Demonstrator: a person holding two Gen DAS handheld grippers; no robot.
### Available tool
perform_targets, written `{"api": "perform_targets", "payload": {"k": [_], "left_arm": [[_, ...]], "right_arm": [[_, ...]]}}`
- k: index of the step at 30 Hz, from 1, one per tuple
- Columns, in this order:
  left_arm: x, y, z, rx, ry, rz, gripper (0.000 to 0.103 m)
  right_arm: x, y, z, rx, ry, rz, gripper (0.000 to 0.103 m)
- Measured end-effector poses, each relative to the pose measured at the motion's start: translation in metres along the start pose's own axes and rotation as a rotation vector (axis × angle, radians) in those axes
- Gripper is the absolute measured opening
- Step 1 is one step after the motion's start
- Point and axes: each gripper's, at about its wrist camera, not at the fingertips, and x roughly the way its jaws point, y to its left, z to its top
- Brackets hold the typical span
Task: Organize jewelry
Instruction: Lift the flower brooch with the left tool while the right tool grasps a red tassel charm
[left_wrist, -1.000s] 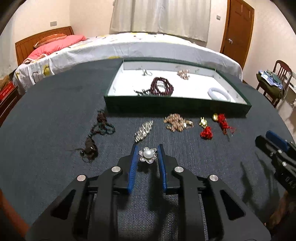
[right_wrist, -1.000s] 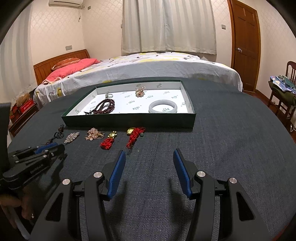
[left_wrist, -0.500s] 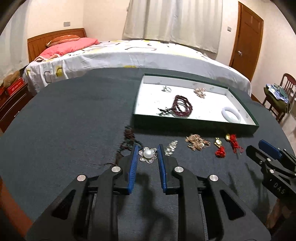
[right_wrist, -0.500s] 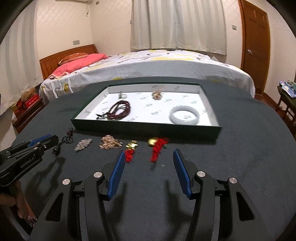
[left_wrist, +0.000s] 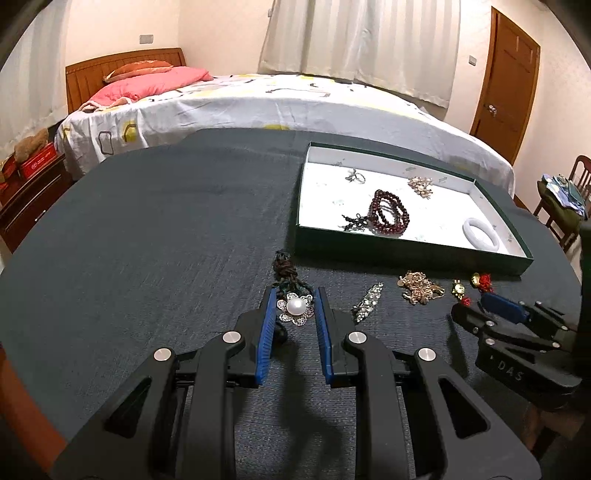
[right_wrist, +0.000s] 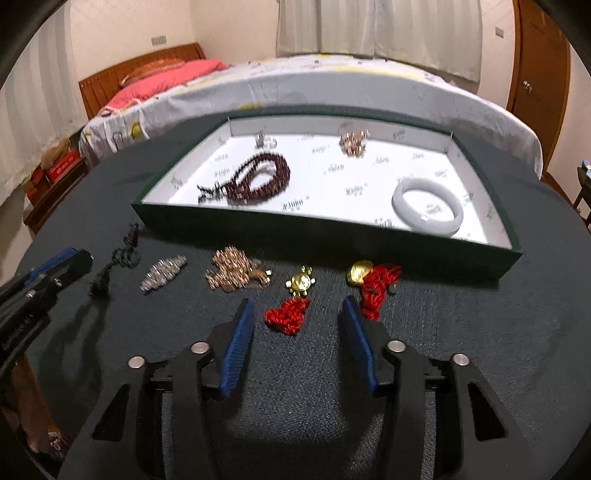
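Round table (left_wrist: 155, 229) covered in dark grey-blue cloth. Toward the far right side, a shallow dark green tray (left_wrist: 402, 254) with white lining, resting flat on the cloth. In front of its near wall, a loose row lying directly on the cloth: dark corded tassel piece (right_wrist: 125, 254) at the left, then silver rhinestone clip (right_wrist: 162, 274), heap of rose-gold chain (right_wrist: 232, 269), small gold charm on red knotted cord (right_wrist: 291, 306), gold charm with red cord (right_wrist: 376, 286) at the right. All just apart from the tray wall, none touching it.
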Motion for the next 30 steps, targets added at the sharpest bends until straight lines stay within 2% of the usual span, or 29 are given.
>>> {"api": "perform_targets", "payload": {"k": [1,2,4,6,17,30], "left_arm": [[0.0,0.0,0.0,0.0,0.001,0.0,0.021],[0.001,0.0,-0.001,0.0,0.003,0.0,0.021],[0.002,-0.001,-0.001,0.002,0.006,0.0,0.021],[0.002,-0.002,-0.002,0.003,0.008,-0.001,0.021],[-0.007,-0.015,0.006,0.023,-0.016,-0.032,0.021],[0.0,-0.06,0.044,0.054,-0.044,-0.149,0.021]], "right_arm": [[0.0,0.0,0.0,-0.002,0.004,0.003,0.038],[0.0,-0.001,-0.001,-0.004,0.002,0.002,0.036],[0.0,-0.003,-0.001,-0.002,0.003,0.015,0.02],[-0.001,-0.005,-0.001,0.005,0.002,0.033,0.015],[-0.04,-0.017,0.005,0.043,-0.11,0.071,0.014],[-0.064,-0.046,0.045,0.056,-0.235,0.04,0.014]]}}
